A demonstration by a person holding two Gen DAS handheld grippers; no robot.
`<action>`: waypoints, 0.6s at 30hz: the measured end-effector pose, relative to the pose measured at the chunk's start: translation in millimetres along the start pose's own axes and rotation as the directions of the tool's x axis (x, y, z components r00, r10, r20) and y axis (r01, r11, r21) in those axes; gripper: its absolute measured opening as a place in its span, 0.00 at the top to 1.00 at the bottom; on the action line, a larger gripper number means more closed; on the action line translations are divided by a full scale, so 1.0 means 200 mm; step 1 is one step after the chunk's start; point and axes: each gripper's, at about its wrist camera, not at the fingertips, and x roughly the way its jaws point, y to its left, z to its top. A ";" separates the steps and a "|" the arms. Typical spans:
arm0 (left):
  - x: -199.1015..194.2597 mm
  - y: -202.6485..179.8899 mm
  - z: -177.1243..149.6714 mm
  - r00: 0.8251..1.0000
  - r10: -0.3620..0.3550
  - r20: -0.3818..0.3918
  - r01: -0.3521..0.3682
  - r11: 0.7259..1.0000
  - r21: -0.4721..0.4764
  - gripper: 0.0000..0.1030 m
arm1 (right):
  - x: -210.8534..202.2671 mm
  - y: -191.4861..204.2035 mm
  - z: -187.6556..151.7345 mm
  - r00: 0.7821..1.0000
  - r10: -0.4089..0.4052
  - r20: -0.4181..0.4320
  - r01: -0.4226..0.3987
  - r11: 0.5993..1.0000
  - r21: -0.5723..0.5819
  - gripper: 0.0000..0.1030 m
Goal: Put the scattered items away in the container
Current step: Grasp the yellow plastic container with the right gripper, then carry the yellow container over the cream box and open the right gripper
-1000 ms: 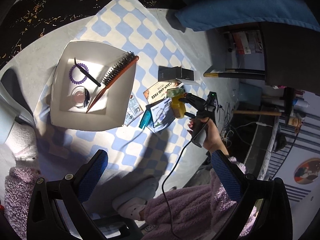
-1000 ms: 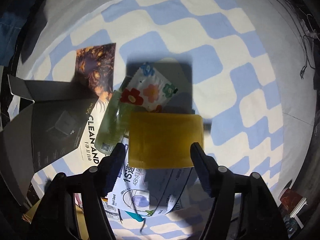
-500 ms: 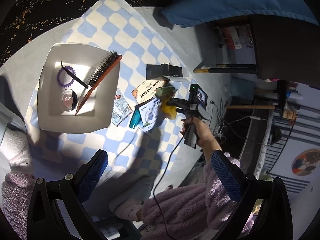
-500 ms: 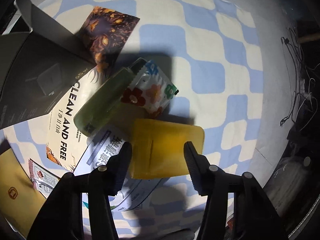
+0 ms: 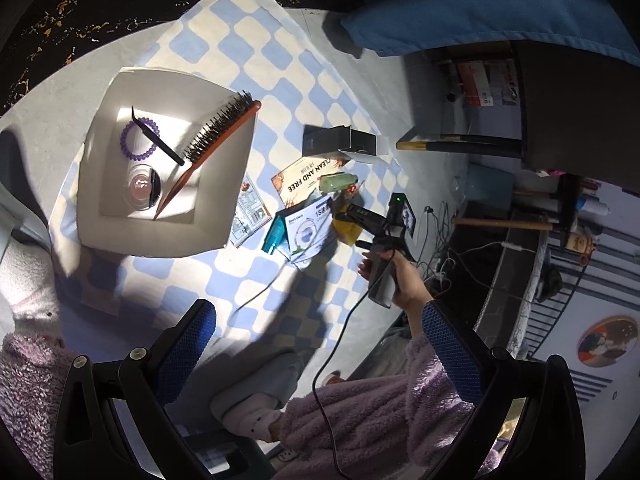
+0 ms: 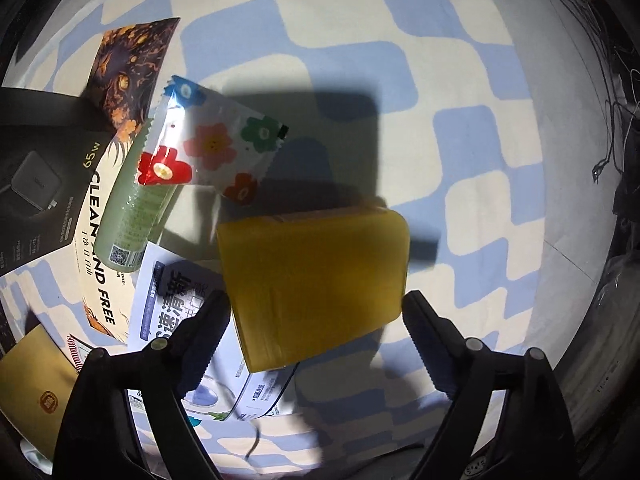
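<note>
Right gripper [image 6: 316, 320] has jaws wide open around the yellow rectangular pouch [image 6: 316, 276], not touching it. Left gripper [image 5: 316, 340] is also open, with the white square cardboard box [image 5: 120, 236] at 10 o'clock.

A blue-and-cream checked cloth [image 6: 460, 128] lies under everything. The block [image 6: 316, 280] is amber-yellow; the sachet [image 6: 212, 140] carries red, pink, green and blue flowers. The tube [image 6: 136, 208] is pale green. In the white container [image 5: 224, 208]: an orange-brown brush [image 5: 208, 148] with black bristles, and a purple bead ring [image 5: 138, 140]. The left tongs [image 5: 324, 340] have blue pads.
</note>
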 end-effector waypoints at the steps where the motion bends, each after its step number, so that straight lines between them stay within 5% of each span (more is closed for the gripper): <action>1: 0.00 0.00 0.00 1.000 -0.012 -0.005 0.012 1.000 -0.001 0.00 | 0.00 0.00 0.00 1.000 -0.014 0.009 0.014 1.000 -0.011 0.13; 6: 0.00 0.03 0.01 0.996 -0.092 -0.002 0.092 0.996 -0.015 0.00 | 0.01 0.06 -0.06 0.991 -0.123 0.057 0.130 0.979 -0.157 0.13; 10: 0.03 0.08 0.01 0.994 -0.110 -0.017 0.110 0.993 -0.042 0.00 | -0.01 0.09 -0.14 0.990 -0.130 0.054 0.140 0.949 -0.282 0.14; 13: 0.08 0.09 0.01 0.993 -0.106 -0.043 0.104 0.993 -0.058 0.00 | -0.05 0.03 -0.22 0.994 -0.104 0.036 0.110 0.959 -0.262 0.14; 15: 0.10 0.05 0.00 0.993 -0.100 -0.058 0.099 0.995 -0.028 0.00 | -0.11 -0.01 -0.30 0.998 -0.055 0.038 0.062 0.972 -0.229 0.14; 18: 0.16 -0.03 -0.02 0.983 -0.158 -0.094 0.159 0.987 0.002 0.00 | -0.24 -0.07 -0.44 0.979 0.203 -0.020 -0.203 0.966 -0.161 0.14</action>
